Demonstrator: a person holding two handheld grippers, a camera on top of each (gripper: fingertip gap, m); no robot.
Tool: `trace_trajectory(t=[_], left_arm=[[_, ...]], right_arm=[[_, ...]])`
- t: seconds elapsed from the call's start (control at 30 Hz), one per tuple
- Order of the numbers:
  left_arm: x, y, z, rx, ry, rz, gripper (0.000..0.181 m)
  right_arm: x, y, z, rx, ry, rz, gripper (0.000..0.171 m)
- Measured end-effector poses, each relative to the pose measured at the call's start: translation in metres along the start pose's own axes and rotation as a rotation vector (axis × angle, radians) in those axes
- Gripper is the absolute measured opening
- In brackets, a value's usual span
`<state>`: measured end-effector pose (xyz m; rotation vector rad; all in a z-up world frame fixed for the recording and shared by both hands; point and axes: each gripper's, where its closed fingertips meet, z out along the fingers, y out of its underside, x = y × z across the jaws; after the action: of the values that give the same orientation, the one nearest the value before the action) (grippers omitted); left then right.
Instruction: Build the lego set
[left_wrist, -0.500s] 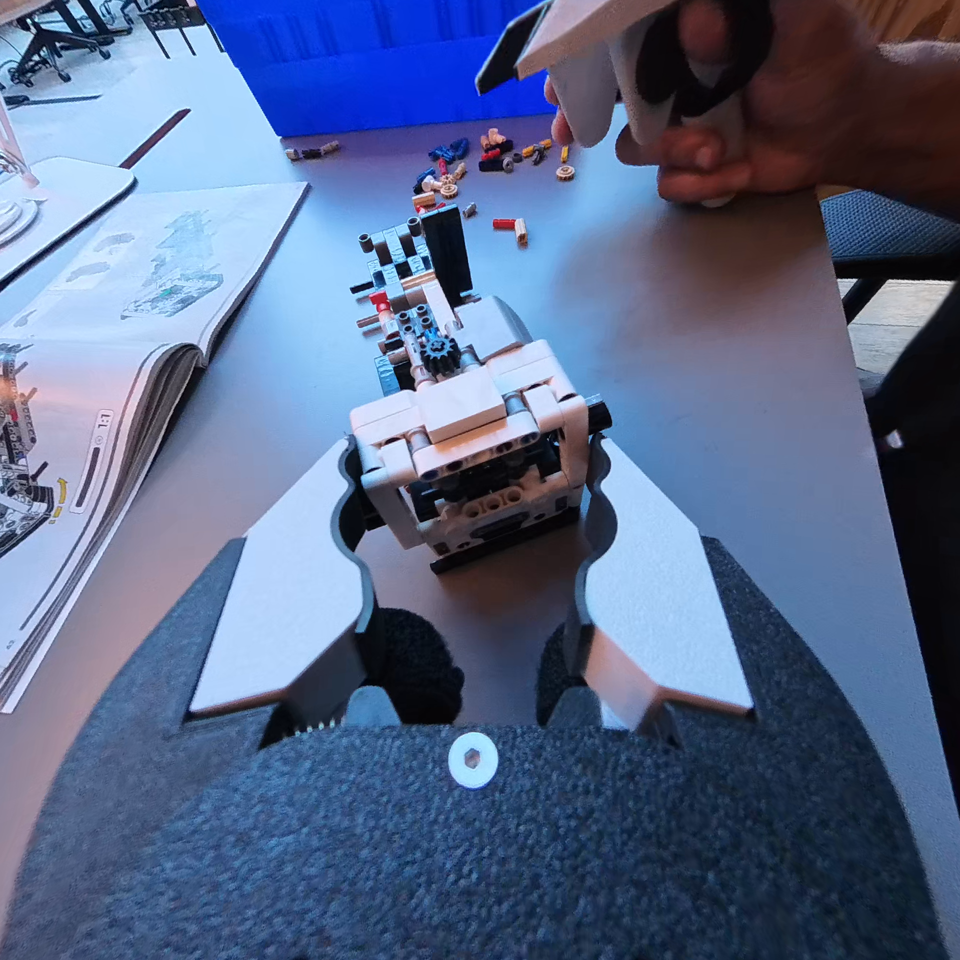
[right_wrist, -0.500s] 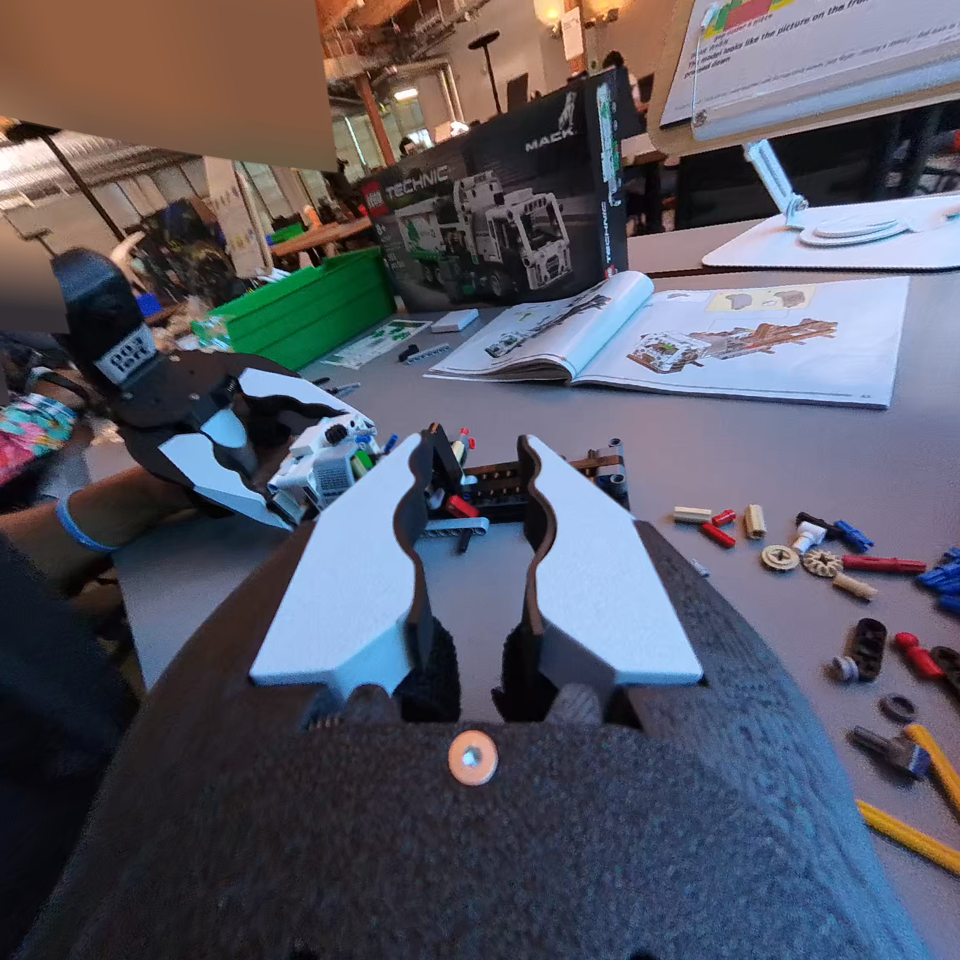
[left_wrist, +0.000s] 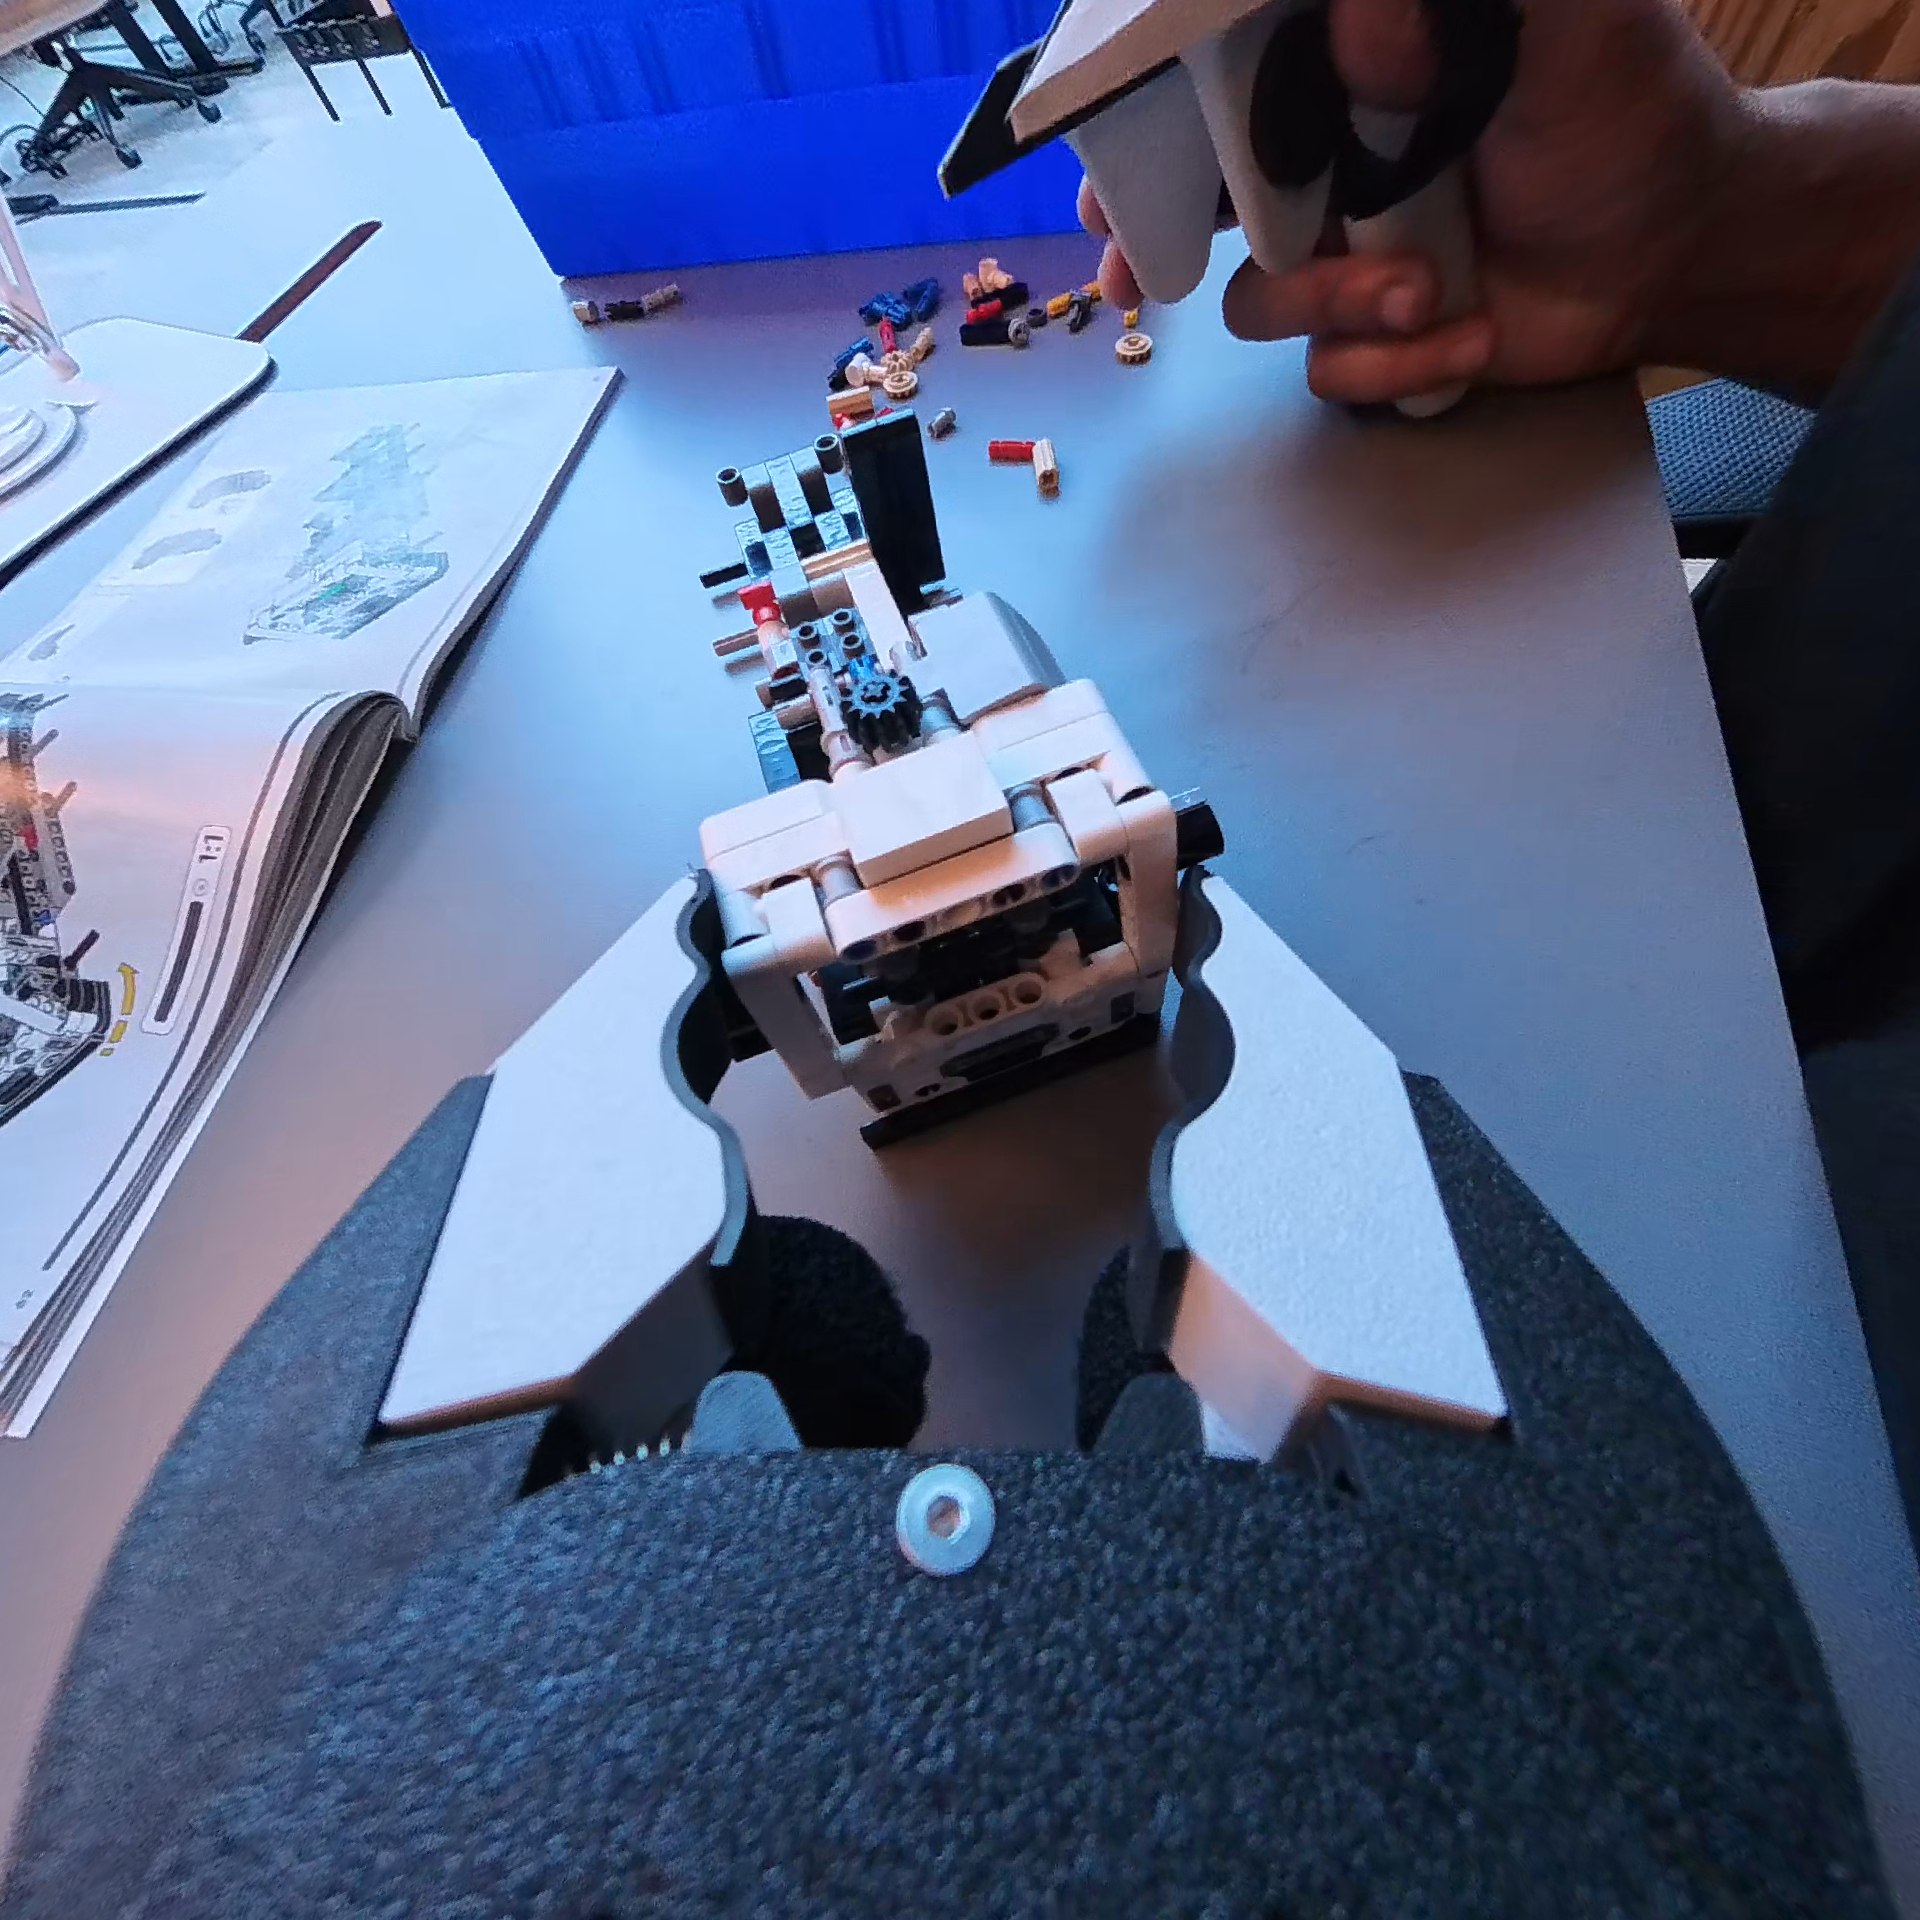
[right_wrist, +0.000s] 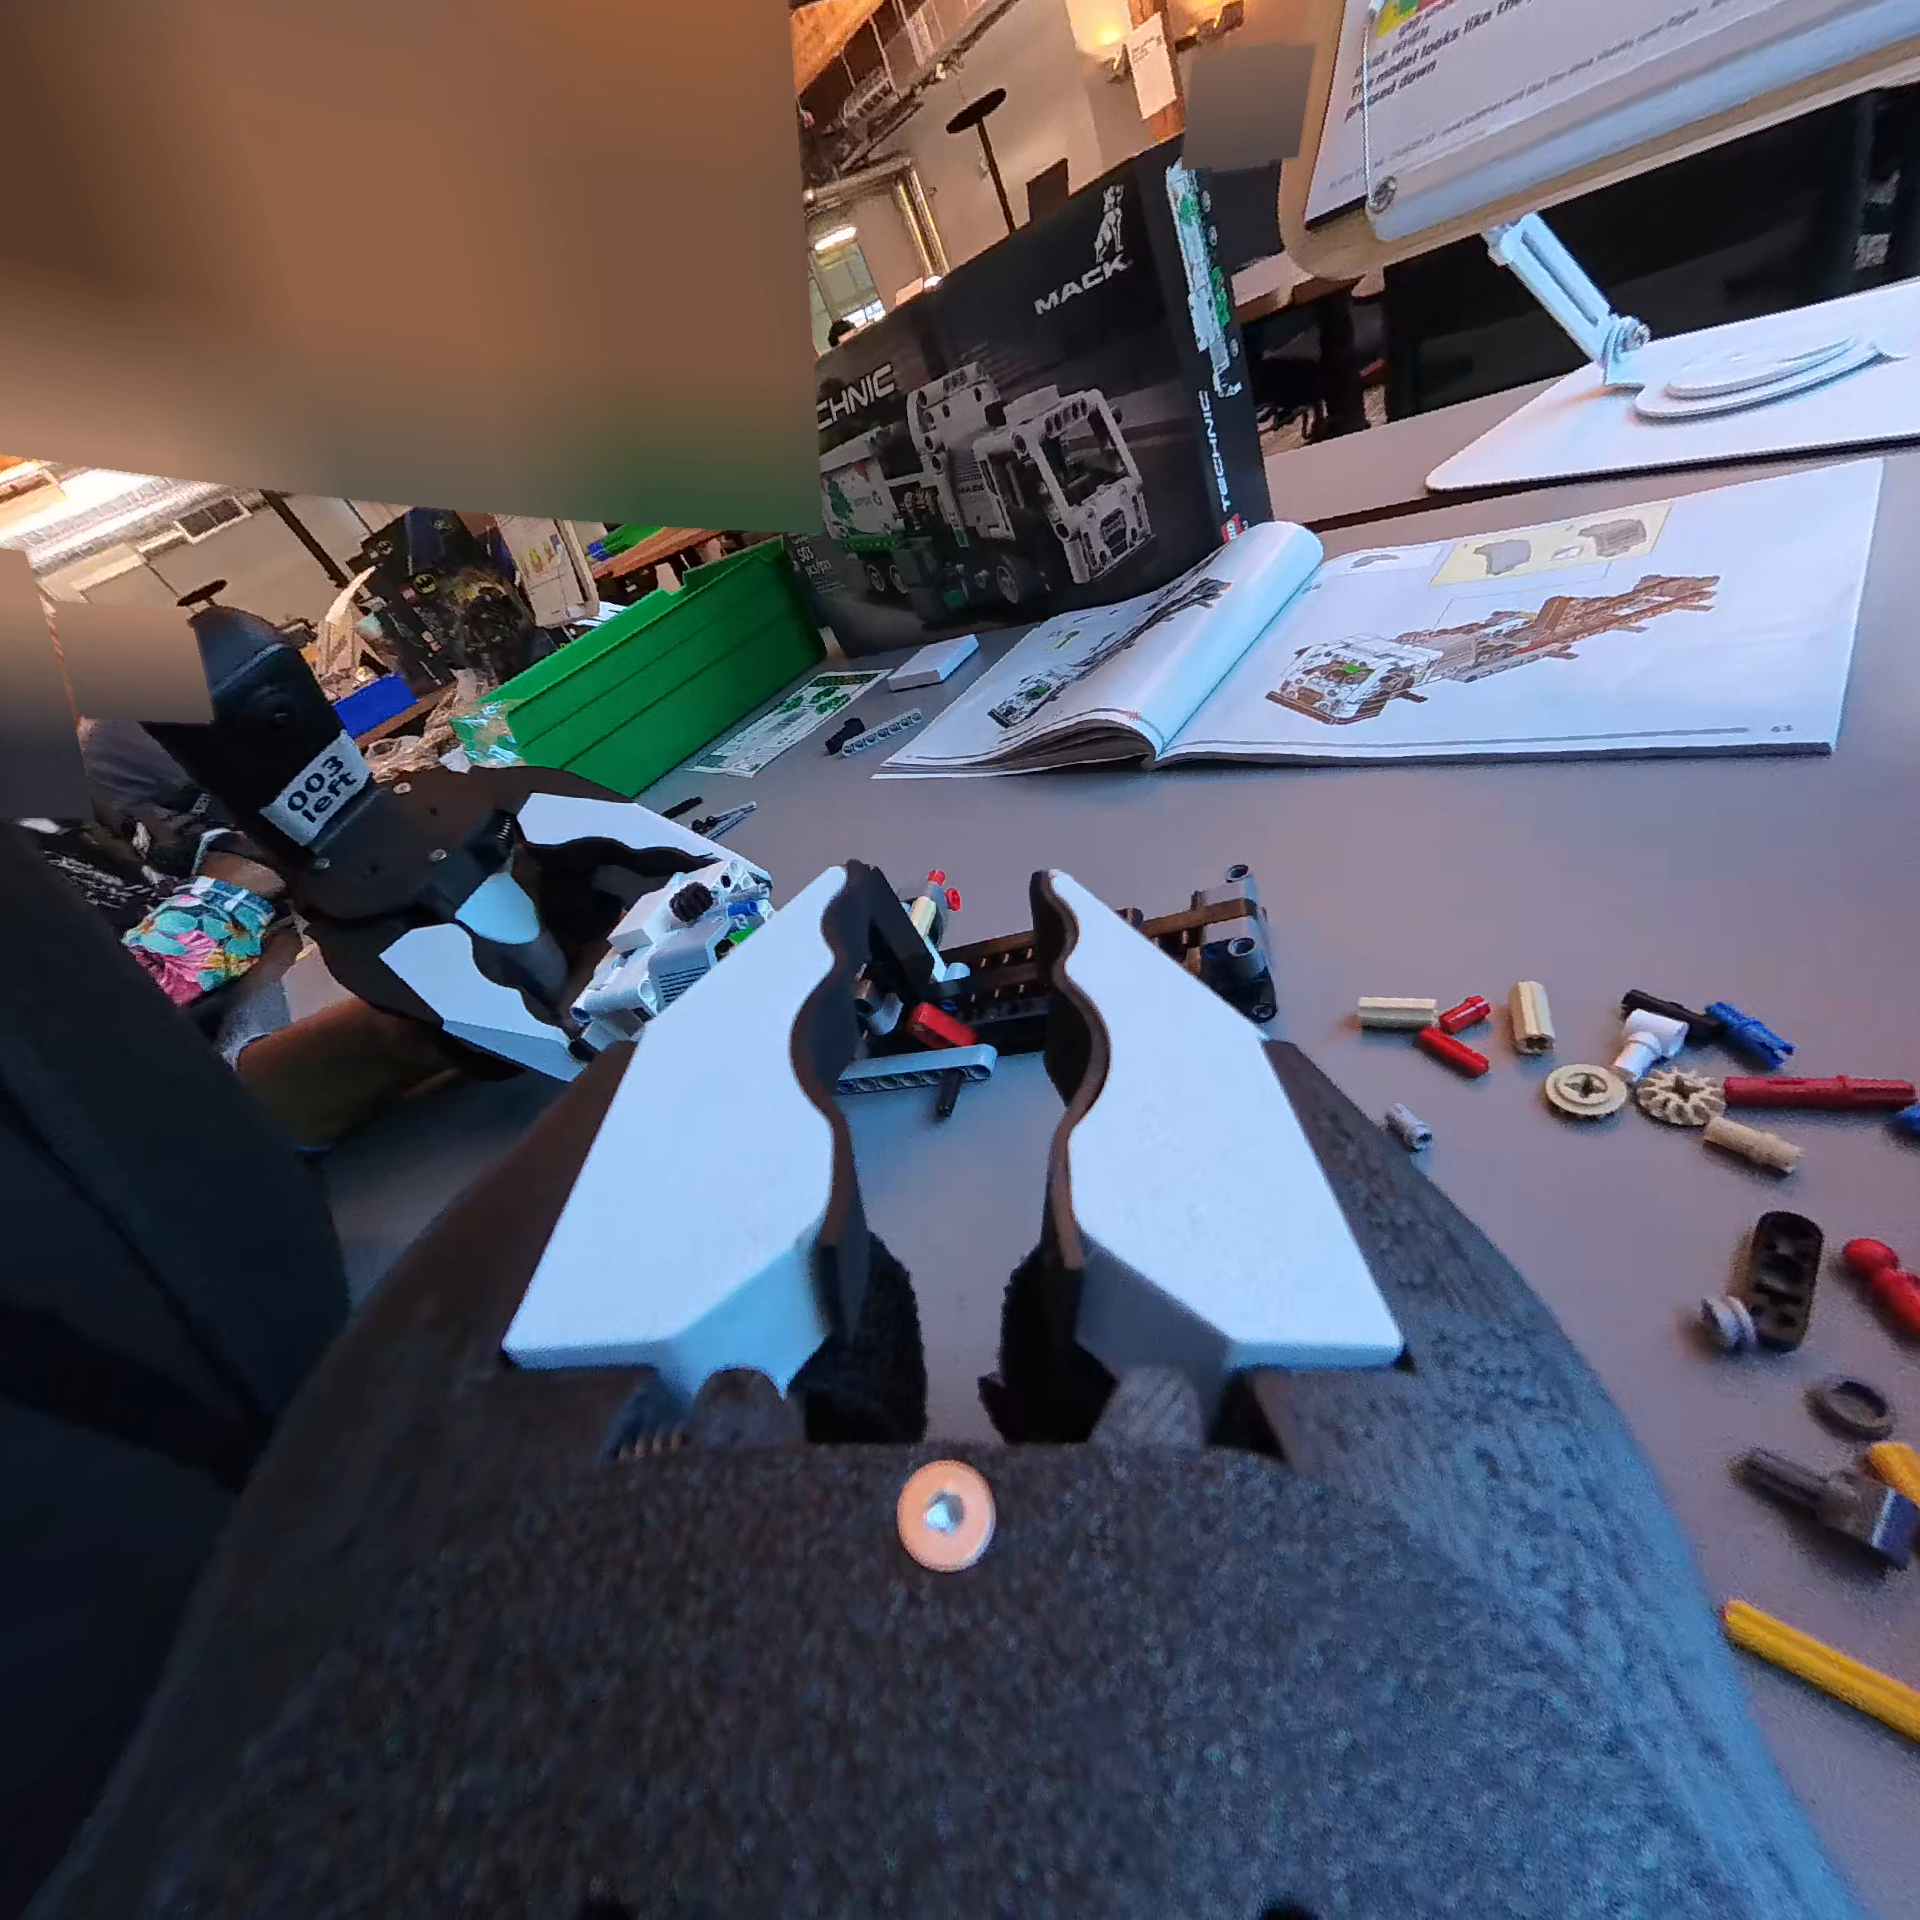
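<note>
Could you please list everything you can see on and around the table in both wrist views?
Lego model: one, white, grey and black, long, mid-table, its near end between the left gripper's fingers.
Loose parts: many, red, tan, blue, black, yellow, scattered beyond the model's far end.
Instruction booklet: one, white, open, beside the model.
Set box: one, dark, upright behind the booklet.
Green bin: one, beside the box.
Blue bin: one, at the table's far edge.
White stand base: one, beyond the booklet.
Table: one, grey.
Left gripper: one, white fingers, around the model.
Right gripper: one, open, empty, above the table.
Hand: one, holding the right gripper.
</note>
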<state>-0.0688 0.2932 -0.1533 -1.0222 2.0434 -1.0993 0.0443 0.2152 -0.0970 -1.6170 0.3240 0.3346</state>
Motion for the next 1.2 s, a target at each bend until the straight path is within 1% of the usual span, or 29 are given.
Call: trace_trajectory(t=[0.33, 0.5, 0.6, 0.73, 0.87, 0.93, 1.0, 1.1, 1.13, 1.2], left_arm=[[-0.001, -0.001, 0.000, 0.005, 0.024, -0.027, 0.085], [-0.005, -0.002, 0.000, 0.018, 0.080, -0.088, 0.085], [-0.006, -0.003, 0.000, 0.025, 0.113, -0.139, 0.085], [-0.008, -0.005, -0.002, 0.036, 0.168, -0.208, 0.085], [-0.015, -0.007, -0.004, 0.053, 0.243, -0.349, 0.085], [-0.020, -0.007, -0.005, 0.064, 0.296, -0.448, 0.085], [-0.022, -0.008, -0.005, 0.069, 0.324, -0.501, 0.084], [-0.022, -0.007, -0.005, 0.068, 0.325, -0.504, 0.085], [-0.022, -0.007, -0.005, 0.067, 0.323, -0.502, 0.084], [-0.022, -0.007, -0.005, 0.068, 0.319, -0.500, 0.084]], right_arm=[[-0.009, 0.004, 0.004, -0.026, -0.024, -0.054, 0.027], [-0.039, 0.018, 0.008, -0.098, -0.157, -0.133, 0.026], [-0.053, 0.028, 0.009, -0.150, -0.227, -0.141, 0.028], [-0.071, 0.036, 0.005, -0.193, -0.362, -0.052, 0.029], [-0.070, 0.043, 0.008, -0.263, -0.409, 0.062, 0.031], [-0.067, 0.044, 0.011, -0.277, -0.417, 0.106, 0.031], [-0.065, 0.047, 0.016, -0.292, -0.385, 0.070, 0.027], [-0.063, 0.052, 0.030, -0.300, -0.278, -0.007, 0.022], [-0.066, 0.053, 0.035, -0.297, -0.264, -0.017, 0.022], [-0.063, 0.057, 0.045, -0.302, -0.184, -0.035, 0.024]])
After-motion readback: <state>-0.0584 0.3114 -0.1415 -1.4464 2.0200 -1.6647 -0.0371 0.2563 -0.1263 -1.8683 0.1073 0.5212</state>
